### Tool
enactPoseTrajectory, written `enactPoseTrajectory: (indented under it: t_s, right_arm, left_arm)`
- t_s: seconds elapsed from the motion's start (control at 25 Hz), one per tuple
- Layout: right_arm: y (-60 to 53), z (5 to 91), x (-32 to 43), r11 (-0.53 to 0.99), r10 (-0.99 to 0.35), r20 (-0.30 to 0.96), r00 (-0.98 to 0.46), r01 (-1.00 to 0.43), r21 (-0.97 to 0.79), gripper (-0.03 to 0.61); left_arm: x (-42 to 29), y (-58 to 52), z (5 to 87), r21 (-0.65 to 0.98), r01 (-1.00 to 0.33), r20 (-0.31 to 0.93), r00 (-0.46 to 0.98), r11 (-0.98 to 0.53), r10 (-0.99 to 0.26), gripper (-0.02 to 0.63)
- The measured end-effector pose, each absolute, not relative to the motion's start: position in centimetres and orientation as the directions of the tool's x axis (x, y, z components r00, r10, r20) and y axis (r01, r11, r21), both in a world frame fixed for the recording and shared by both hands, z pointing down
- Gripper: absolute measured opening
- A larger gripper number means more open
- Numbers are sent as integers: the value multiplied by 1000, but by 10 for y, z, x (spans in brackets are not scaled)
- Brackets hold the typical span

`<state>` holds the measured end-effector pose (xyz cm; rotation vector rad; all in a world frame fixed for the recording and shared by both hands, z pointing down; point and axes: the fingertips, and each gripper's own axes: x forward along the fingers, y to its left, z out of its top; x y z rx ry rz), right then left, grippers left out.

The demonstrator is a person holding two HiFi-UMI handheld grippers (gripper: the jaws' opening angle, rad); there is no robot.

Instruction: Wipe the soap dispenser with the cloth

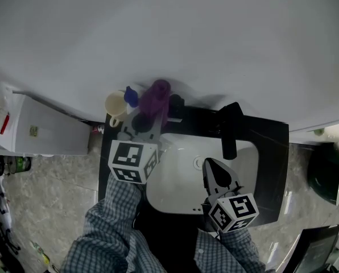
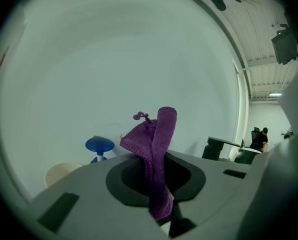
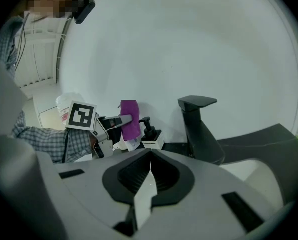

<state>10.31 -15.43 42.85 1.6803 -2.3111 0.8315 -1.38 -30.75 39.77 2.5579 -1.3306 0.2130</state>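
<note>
At the back left corner of the worktop (image 1: 273, 147) stand a cup (image 1: 115, 103) and a blue-capped bottle (image 1: 131, 96). The left gripper (image 1: 151, 117) clamps a purple cloth (image 1: 160, 97) just beside the soap dispenser (image 1: 176, 103) at the back edge. The right gripper (image 1: 209, 165), jaws together and empty, hangs over the sink (image 1: 175, 186).

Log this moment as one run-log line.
left gripper: shut on purple cloth, raised beside soap dispenser | right gripper: shut, empty, over sink basin

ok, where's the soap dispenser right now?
In the right gripper view the soap dispenser stands by the wall, just right of the purple cloth and left of the black faucet.
</note>
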Motion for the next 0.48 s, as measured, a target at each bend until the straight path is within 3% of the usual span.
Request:
enactPoseTrajectory:
  t_s: [0.48]
  right_arm:
    - [-160,434,104,215,-815,452,-362,-914,-345,18]
  left_arm:
    - [-22,-317,416,202,-839,255,544,-506,-800,60]
